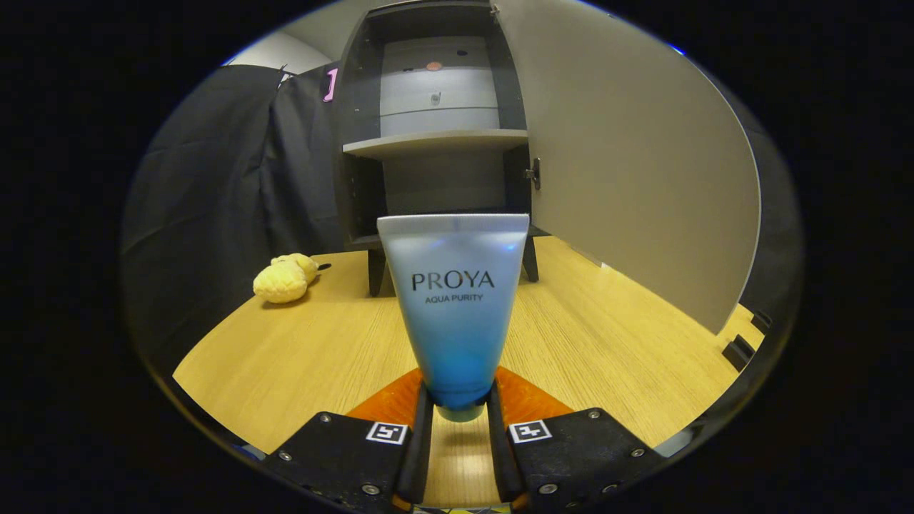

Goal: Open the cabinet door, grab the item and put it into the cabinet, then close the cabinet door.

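1. Clamped between the two fingers of the gripper (pixel 457 414), a blue-to-silver cosmetic tube (pixel 455 307) stands upright with its cap end down and its flat crimped end up; the jaws press on its narrow lower end from both sides.

2. Lifted clear of the wooden counter (pixel 593 343), the tube casts a shadow on the wood between the fingers.

3. Directly beyond the tube, a dark cabinet (pixel 357 143) stands on short legs toward the far edge of the counter, its front facing the gripper.

4. Swung fully open to the right, the pale cabinet door (pixel 635 164) runs along the counter's right side, and a small dark latch (pixel 534 173) shows at the door's inner edge.

5. Inside the cabinet, a light shelf (pixel 435 143) splits the interior into an upper and a lower compartment; the tube's top edge sits in line with the lower compartment's opening, still outside it.

6. Grey back panels show behind the shelf, with a small reddish spot near the top of the upper compartment; what it is cannot be told.

7. Left of the cabinet, near the counter's far-left corner, a yellow plush toy (pixel 284 278) lies on the wood, well apart from the tube.

8. Black cloth hangs behind the counter's left edge.
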Tool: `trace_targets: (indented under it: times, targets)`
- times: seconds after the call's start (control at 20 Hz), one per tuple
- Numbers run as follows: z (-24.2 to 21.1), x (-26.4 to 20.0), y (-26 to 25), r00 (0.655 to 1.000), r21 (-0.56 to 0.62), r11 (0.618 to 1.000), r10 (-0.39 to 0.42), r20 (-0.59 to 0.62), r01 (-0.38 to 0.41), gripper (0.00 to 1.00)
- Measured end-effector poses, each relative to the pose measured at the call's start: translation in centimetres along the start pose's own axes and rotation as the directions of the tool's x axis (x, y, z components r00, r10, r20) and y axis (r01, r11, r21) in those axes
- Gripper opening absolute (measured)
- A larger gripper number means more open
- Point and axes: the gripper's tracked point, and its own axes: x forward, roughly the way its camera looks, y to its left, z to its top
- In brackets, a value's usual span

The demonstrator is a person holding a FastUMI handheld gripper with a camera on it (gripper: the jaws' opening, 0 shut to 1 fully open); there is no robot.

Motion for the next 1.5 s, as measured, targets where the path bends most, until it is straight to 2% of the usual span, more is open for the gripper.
trace_targets:
  times: [0.65, 0.9, 1.2, 1.35, 1.5]
  targets:
    - [18.8, 0.3, 2.5, 0.989, -0.053, 0.991, 0.125, 0.081, -0.121, 0.37]
    - [25.9, 1.7, 3.5, 0.985, -0.061, 0.988, 0.145, 0.095, -0.139, 0.37]
    - [33.2, 6.0, 5.4, 0.976, -0.101, 0.981, 0.176, 0.126, -0.164, 0.37]
    - [36.7, 9.6, 6.2, 0.971, -0.101, 0.979, 0.192, 0.139, -0.179, 0.37]
    - [39.0, 13.7, 5.7, 0.976, -0.11, 0.982, 0.167, 0.137, -0.153, 0.37]
